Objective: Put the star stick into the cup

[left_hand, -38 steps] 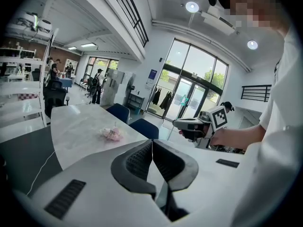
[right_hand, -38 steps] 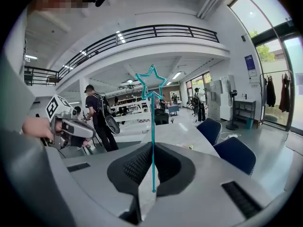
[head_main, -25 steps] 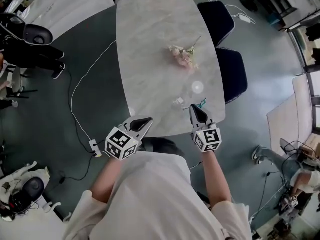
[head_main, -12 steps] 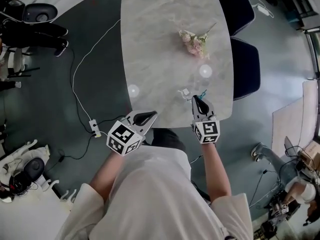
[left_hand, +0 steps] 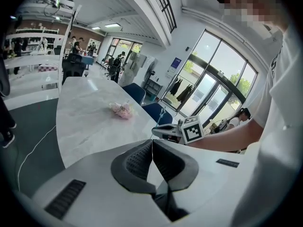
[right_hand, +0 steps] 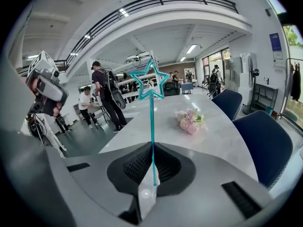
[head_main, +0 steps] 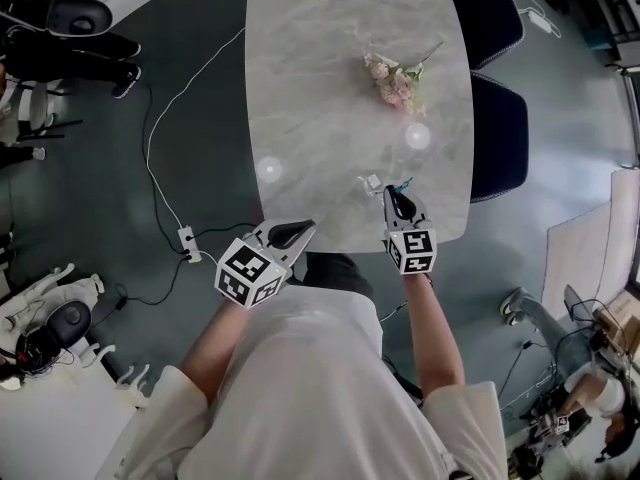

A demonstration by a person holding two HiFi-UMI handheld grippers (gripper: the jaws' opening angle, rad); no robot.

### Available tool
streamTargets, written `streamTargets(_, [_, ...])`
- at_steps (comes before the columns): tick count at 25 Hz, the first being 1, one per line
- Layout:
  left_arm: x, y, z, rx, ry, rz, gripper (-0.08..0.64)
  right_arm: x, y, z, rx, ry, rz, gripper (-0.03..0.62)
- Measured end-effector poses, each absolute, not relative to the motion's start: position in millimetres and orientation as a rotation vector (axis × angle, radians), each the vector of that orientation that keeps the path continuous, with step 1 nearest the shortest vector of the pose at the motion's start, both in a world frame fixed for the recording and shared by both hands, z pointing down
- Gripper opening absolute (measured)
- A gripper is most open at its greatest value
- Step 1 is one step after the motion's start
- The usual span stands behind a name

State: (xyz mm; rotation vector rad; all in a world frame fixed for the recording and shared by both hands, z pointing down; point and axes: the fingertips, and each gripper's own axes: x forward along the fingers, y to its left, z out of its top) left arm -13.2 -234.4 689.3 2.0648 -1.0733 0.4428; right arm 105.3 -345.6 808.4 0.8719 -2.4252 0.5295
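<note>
Marble table (head_main: 330, 88) ahead; right tool (right_hand: 152, 148) pinches star stick (right_hand: 151, 112), seemingly upright; left tool (left_hand: 152, 143) closed.

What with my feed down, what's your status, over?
Left hand-held gripper shut, empty. Right hand-held gripper shut on teal star-topped stick, upright. Small clear cup beside its tip on grey marble table; nothing seen between.

The left gripper (head_main: 300, 231) is at the near edge of the table (head_main: 320, 108) and points to the right. Its jaws are pressed together, with nothing between them. The right gripper (head_main: 391, 194) is over the near right corner and points away from the person. Its jaws are closed on the stick (right_hand: 151, 117). The left forearm (head_main: 215, 353) and the right forearm (head_main: 432, 323) are bare and reach forward.
</note>
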Motion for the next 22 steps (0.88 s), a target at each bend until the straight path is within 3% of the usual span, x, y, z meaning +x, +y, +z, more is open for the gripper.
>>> streamTargets(15, [-25, -233, 704, 1.986, -1.136, 0.432, 0.021, 105, -361, 853, 0.892, -2.304, 0.599, 0.028])
streamTargets(22, [-31, -227, 692, 2.004, -1.153, 0.43, 0.021, 109, -358, 850, 0.92, -2.277, 0.62, 0.067])
